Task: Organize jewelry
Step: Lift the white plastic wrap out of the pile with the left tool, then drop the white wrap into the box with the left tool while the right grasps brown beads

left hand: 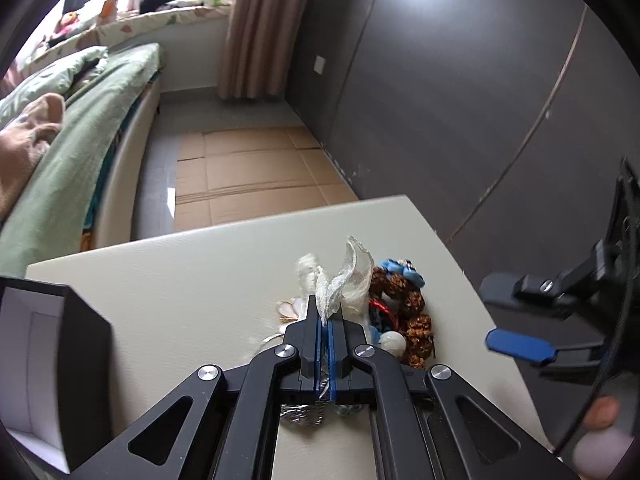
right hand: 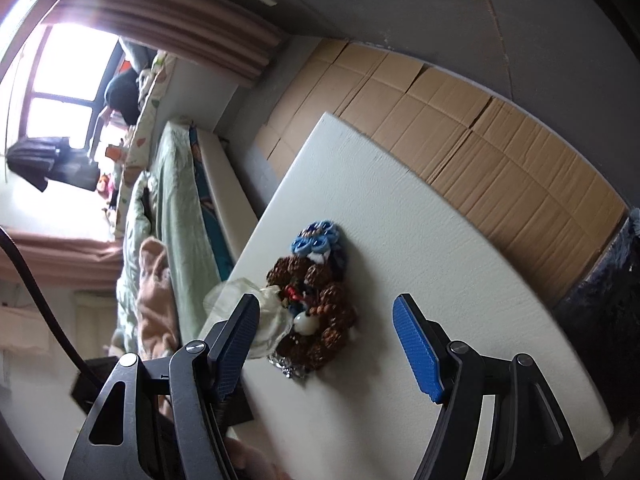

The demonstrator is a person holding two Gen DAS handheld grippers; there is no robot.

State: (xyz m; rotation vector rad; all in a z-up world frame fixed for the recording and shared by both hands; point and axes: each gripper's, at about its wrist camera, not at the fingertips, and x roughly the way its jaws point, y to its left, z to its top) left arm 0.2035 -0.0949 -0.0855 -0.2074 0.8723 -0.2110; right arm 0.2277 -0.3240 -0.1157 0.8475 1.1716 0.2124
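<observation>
A heap of jewelry lies on the white table (left hand: pixel 180 276): a brown bead bracelet (left hand: pixel 416 320), a blue ornament (left hand: pixel 402 270), a white bead, a silver chain (left hand: pixel 304 414) and shell-like pieces (left hand: pixel 290 308). My left gripper (left hand: pixel 325 316) is shut on a sheer white organza pouch (left hand: pixel 344 276) and holds it above the heap. My right gripper (right hand: pixel 326 344) is open over the table, facing the heap (right hand: pixel 316 304) with the brown beads between its fingers in view; the pouch shows at its left (right hand: pixel 268 320). It also shows at the right of the left wrist view (left hand: pixel 520 320).
An open black box with a white lining (left hand: pixel 48 368) stands at the table's left. A bed with green bedding (left hand: pixel 80 128) lies beyond the table. Cardboard sheets (left hand: pixel 248 172) cover the floor beside a dark wall (left hand: pixel 460 100).
</observation>
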